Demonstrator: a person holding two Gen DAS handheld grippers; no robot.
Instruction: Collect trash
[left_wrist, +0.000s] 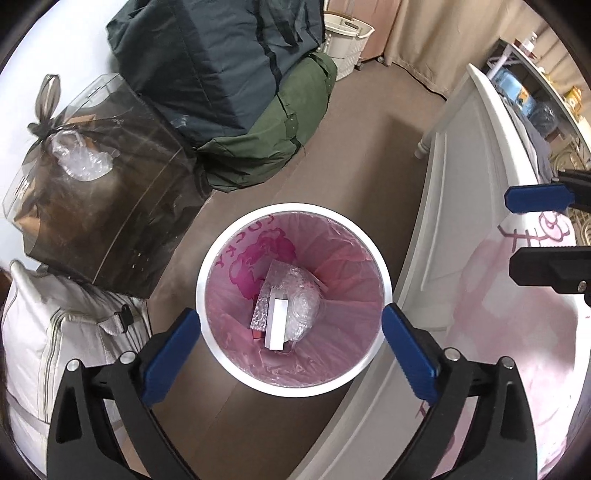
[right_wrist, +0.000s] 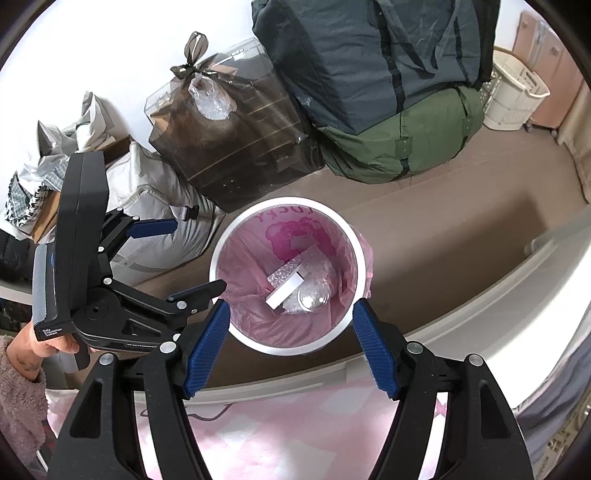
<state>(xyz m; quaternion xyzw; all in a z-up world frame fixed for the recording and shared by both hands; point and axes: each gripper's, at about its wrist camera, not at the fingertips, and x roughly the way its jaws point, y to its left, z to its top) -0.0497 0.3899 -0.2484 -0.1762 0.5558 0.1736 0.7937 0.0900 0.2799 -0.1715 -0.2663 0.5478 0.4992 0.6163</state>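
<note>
I count one round white bin (left_wrist: 293, 384) lined with a crinkled pink plastic bag (left_wrist: 343, 325), standing on brown floor against the white bed frame (left_wrist: 436, 206). Inside it lie three bits of trash: a flat white box (left_wrist: 277, 325), a silver embossed sheet (left_wrist: 264, 306) and crumpled clear bubble wrap (left_wrist: 304, 306). Both my grippers hang above the bin, left gripper (left_wrist: 291, 352) spread wide, right gripper (right_wrist: 291, 345) apart, nothing between either. Bags crowd the bin's far side.
</note>
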